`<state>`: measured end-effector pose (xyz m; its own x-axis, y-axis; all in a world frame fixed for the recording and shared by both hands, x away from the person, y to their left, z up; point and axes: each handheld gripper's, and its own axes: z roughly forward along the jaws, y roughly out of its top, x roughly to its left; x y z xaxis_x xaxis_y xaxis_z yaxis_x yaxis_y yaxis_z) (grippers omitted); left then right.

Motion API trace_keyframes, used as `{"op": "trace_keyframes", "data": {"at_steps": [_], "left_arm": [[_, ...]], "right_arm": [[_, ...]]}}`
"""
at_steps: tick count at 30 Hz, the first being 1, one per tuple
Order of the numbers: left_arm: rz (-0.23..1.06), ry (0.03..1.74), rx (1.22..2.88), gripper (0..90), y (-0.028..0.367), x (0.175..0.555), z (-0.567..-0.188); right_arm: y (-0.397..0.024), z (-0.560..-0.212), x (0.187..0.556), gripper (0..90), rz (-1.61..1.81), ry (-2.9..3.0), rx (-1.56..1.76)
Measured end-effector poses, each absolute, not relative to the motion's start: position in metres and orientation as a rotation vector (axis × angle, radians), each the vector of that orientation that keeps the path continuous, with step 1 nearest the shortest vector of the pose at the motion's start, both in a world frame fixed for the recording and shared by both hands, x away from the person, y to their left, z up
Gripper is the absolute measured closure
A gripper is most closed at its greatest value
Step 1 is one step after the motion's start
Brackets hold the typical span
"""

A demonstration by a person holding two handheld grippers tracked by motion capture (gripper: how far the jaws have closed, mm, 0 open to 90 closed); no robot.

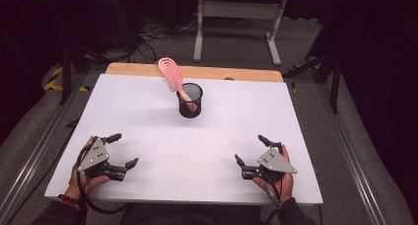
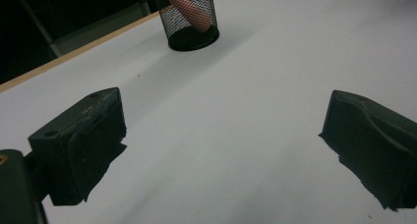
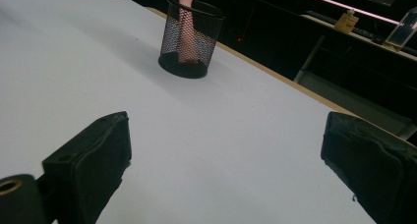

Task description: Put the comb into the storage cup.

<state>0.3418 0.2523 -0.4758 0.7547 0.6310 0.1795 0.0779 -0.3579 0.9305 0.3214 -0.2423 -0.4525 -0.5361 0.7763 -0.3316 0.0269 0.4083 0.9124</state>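
A pink hairbrush (image 1: 171,73) stands handle-down in the black mesh cup (image 1: 190,100) mid-tabletop (image 1: 148,116). Both the left hand-held gripper (image 1: 123,150) and right hand-held gripper (image 1: 250,148) rest wide open and empty; one should steady the cup while lifting.

Pink hairbrush (image 1: 171,73) — black mesh cup (image 1: 190,101) — white table (image 1: 148,116)

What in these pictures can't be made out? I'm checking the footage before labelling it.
- Pink hairbrush: its handle end sits inside the black mesh cup, hidden by the cup's wall in the high view.
- Brush head: cut off by the top edge in both gripper views.
- Items on the far shelf: too small and dark in the right gripper view.
- Floor cables: lost in shadow in the high view.
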Motion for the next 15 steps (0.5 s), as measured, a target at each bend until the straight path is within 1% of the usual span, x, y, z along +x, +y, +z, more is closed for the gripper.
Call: {"op": "trace_keyframes", "data": {"at_steps": [15], "left_arm": [[0.623,0.555,1.883,3.8,0.2496,0.3450,-0.4770]], "right_arm": [[-0.2473,-0.4553,0.3229,6.1,1.204,1.850,0.701]]}}
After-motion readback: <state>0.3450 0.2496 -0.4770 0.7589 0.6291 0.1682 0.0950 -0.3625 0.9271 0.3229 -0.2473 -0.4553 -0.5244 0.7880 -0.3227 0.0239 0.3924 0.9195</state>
